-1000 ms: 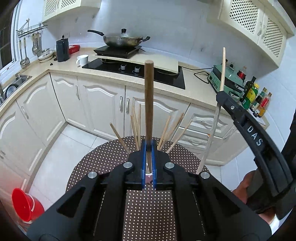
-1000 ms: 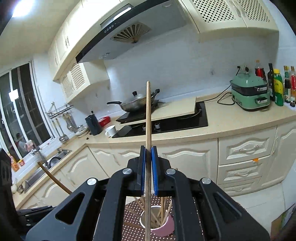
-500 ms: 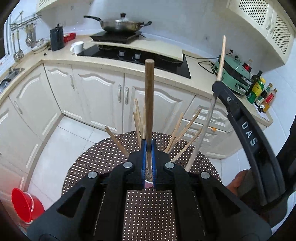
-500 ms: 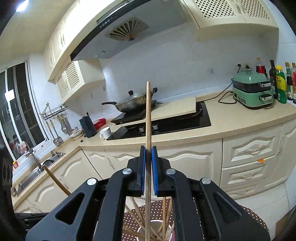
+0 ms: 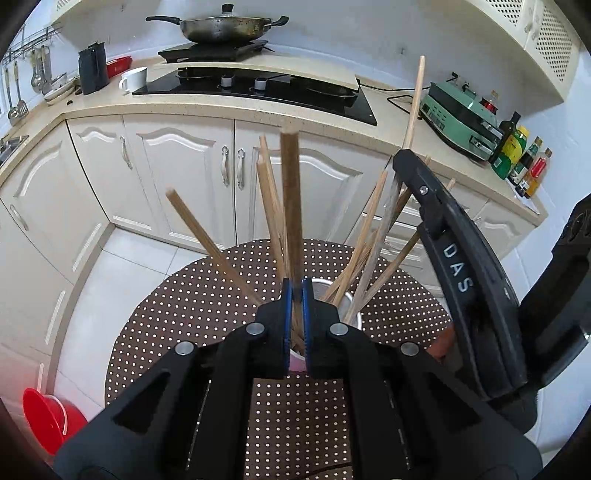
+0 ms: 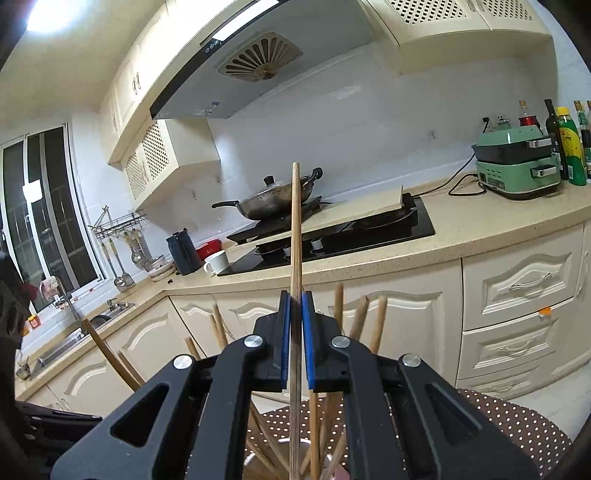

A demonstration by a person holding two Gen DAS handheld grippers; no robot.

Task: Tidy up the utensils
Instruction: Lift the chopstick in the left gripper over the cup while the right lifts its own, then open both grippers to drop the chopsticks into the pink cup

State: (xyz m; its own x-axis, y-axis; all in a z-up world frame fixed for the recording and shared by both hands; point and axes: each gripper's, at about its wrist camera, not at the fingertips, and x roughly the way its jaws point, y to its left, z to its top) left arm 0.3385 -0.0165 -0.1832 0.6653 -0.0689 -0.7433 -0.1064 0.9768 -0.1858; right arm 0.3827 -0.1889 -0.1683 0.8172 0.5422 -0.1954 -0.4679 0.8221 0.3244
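Kitchen corner, cream cabinets [image 5: 177, 173] behind a round polka-dot table [image 5: 199, 306].
Standing bunched in a pink-based cup [image 5: 334, 301] on that table: pale chopsticks [image 5: 207, 240], fanning outward. Clamping a dark brown chopstick [image 5: 290, 206] upright over the cup: left gripper [image 5: 296, 295], blue pads pinched tight. Gripping a light wooden chopstick [image 6: 295, 229] vertically, right gripper [image 6: 295, 306], fingers likewise clenched, tip dipping among the bunch. Sitting beyond on the counter: wok [image 5: 221, 27], white mug [image 5: 133, 79], green appliance [image 5: 460, 118].
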